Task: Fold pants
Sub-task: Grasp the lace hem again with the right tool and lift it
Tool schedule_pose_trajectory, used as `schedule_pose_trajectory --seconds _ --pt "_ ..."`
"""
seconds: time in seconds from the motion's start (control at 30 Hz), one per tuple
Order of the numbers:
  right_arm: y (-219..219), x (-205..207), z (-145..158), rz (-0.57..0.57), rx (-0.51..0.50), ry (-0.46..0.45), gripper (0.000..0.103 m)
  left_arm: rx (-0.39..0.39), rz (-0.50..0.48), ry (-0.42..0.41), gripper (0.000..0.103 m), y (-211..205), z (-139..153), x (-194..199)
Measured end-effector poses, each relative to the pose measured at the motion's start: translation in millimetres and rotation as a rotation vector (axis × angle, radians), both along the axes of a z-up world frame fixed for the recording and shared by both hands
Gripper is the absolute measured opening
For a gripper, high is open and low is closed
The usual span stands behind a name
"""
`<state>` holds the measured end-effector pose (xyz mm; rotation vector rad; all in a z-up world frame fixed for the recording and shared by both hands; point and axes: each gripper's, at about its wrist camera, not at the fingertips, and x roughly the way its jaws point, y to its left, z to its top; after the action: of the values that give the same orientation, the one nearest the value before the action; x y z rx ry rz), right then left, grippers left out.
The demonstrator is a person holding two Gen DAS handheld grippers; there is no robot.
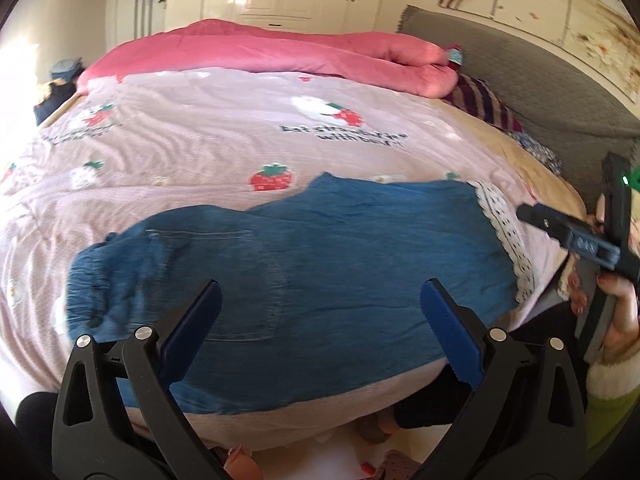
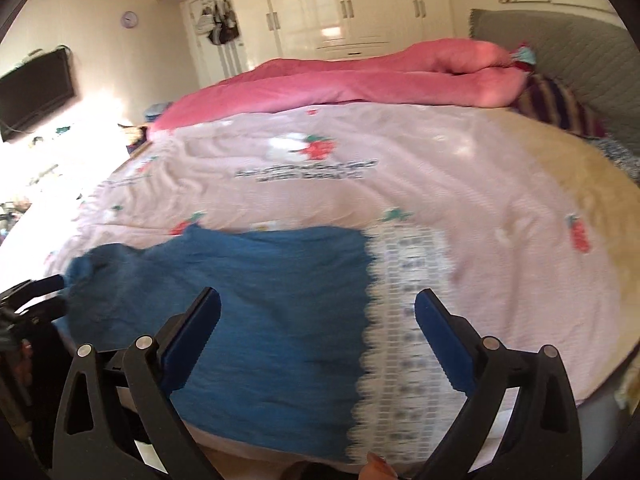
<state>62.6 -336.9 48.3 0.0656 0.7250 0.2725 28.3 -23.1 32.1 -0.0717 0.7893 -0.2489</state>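
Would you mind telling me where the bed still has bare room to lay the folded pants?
Bare quilt stretches between the blue pants and the pink duvet, widest toward the left. The tan strip beside the striped pillow is also bare. The near edge is crowded by pants and both open grippers.

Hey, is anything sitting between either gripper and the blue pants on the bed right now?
Nothing visible. The blue pants lie flat on the strawberry bedspread, with nothing on top of them. The left gripper and the right gripper both have open jaws right above the fabric, the right one over the lace hem.
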Motion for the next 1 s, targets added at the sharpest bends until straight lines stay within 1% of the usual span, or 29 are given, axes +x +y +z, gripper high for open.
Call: schedule_pose_trajectory --seconds 0.1,0.2,0.3,0.4,0.5,0.6,0.77,0.83,1.0 --pt "-21 7 -3 -0.013 0.107 0.039 0.098 0.008 -0.037 0.004 0.093 -14 -5 -1" --pt "-35 14 -2 -0.022 0.127 0.060 0.098 0.025 -0.088 0.011 0.093 -34 -12 -1" --pt "-47 31 -3 -0.039 0.137 0.095 0.098 0.052 -0.142 0.010 0.093 -58 -20 0" --pt "-53 54 -7 0.002 0.179 0.166 0.098 0.073 -0.222 0.002 0.093 -89 -27 1" --pt "-57 75 -14 0.023 0.201 0.222 0.098 0.113 -0.271 -0.027 0.093 -113 -31 1" --pt "-63 93 -22 0.012 0.198 0.263 0.098 0.166 -0.331 -0.068 0.093 -143 -36 1" --pt "-75 119 -36 0.006 0.268 0.331 0.098 0.188 -0.431 -0.085 0.093 -183 -50 3" --pt "-77 122 -39 0.012 0.285 0.340 0.098 0.199 -0.456 -0.093 0.093 -196 -54 5" --pt "-76 128 -42 0.052 0.311 0.341 0.098 0.192 -0.507 -0.110 0.093 -223 -59 9"
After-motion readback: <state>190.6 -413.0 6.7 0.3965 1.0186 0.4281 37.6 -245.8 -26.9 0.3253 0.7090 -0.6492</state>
